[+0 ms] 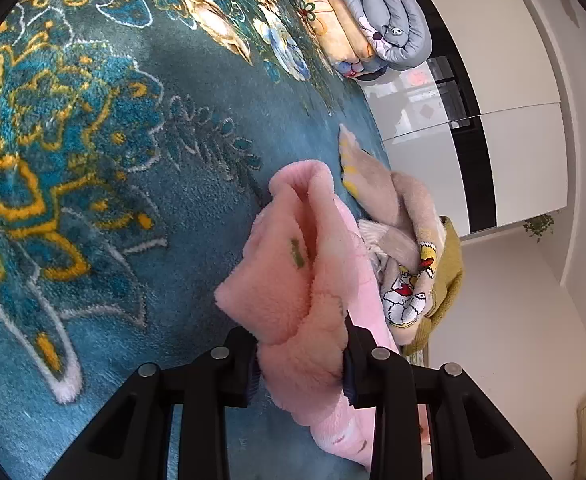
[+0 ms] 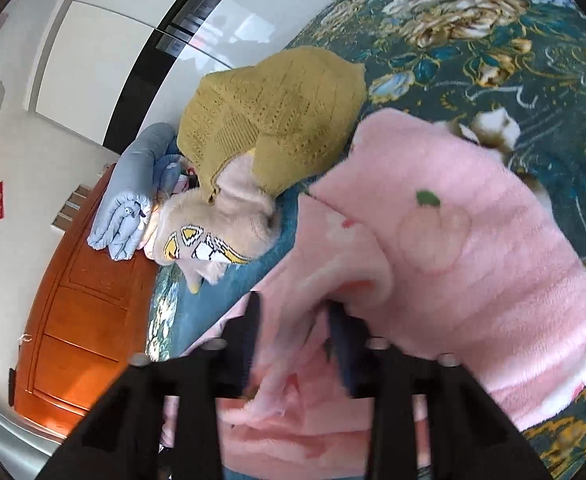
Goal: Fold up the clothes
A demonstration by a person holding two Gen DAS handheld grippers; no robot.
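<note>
In the left wrist view, we see the left gripper [image 1: 301, 354] with its jaws clenched on a thick fold of the pink fleece garment [image 1: 293, 280]. The fleece bunches between the two black fingers [image 1: 239, 364] and rises ahead of them in a rolled ridge. The garment rests on the teal floral blanket [image 1: 113, 160] that covers the bed. Just beyond the pink fleece lies a beige cartoon-print garment [image 1: 405, 240], touching it, and a mustard knit sweater [image 1: 451, 276] lies at the bed's edge behind that. At the far end of the bed we note a folded grey quilt [image 1: 381, 8] stacked against a rolled floral blanket [image 1: 333, 28]. White wardrobe doors [image 1: 505, 80] stand beyond the bed.

In the right wrist view, we see the right gripper [image 2: 293, 332] with its jaws grasping a gathered portion of the same pink fleece garment [image 2: 473, 248]; this area is motion-blurred. The bulk of the garment spreads to the right over the teal floral blanket [image 2: 493, 40], and a small green leaf motif [image 2: 427, 199] shows on its surface. The mustard knit sweater [image 2: 273, 112] lies beyond it, overlapping the beige cartoon-print garment [image 2: 221, 220]. The folded grey quilt [image 2: 129, 200] sits further left, beside an orange-brown wooden door [image 2: 77, 300].
</note>
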